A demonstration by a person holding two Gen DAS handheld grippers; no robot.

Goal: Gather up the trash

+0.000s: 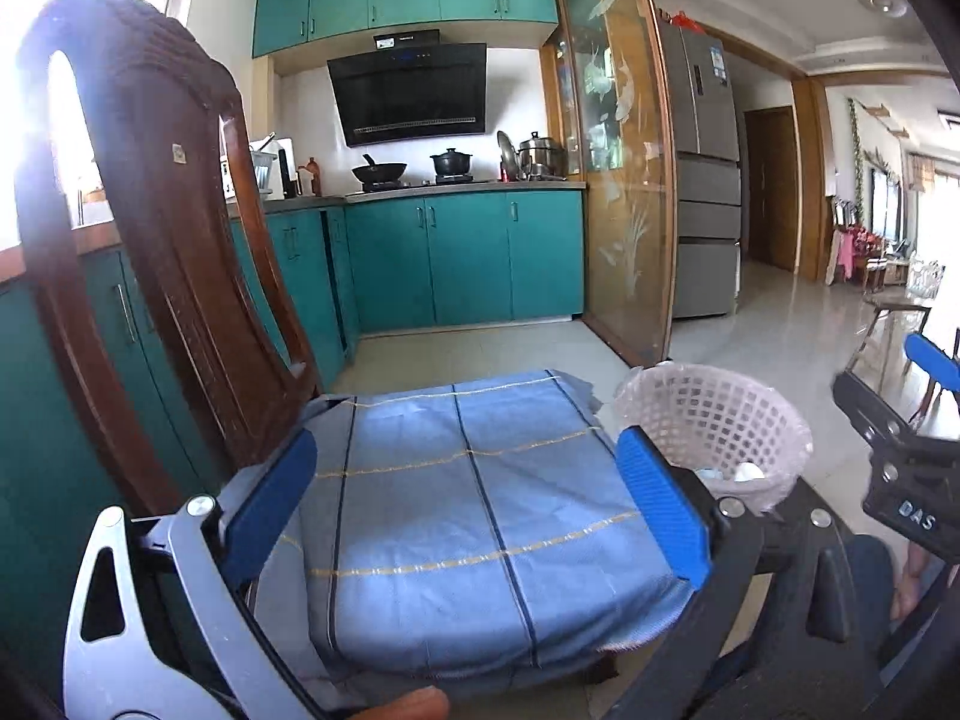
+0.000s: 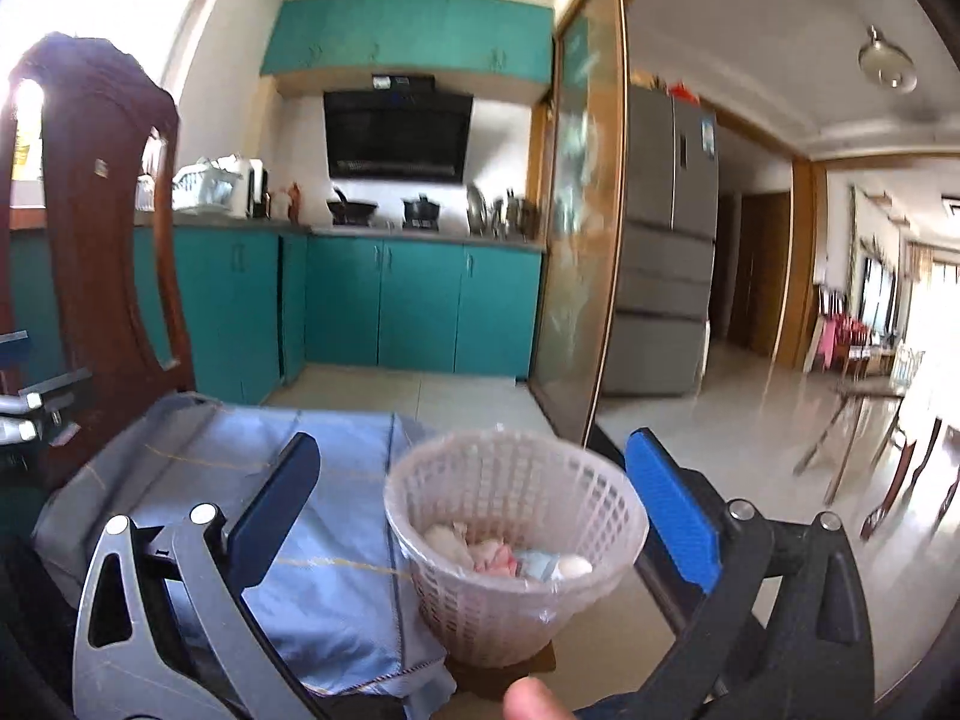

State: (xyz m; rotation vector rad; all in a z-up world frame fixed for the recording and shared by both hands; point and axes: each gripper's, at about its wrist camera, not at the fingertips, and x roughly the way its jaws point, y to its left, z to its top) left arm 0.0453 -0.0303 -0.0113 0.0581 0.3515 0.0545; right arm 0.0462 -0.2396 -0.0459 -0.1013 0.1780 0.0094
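A wooden chair carries a blue checked cloth spread over its seat. Just right of it, a white mesh basket stands on the tiled floor.

Trash-filled basket between spread claw fingers

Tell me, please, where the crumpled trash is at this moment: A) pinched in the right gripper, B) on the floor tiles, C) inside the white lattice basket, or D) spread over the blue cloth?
C: crumpled scraps lie in the white lattice basket; the blue cloth is bare.
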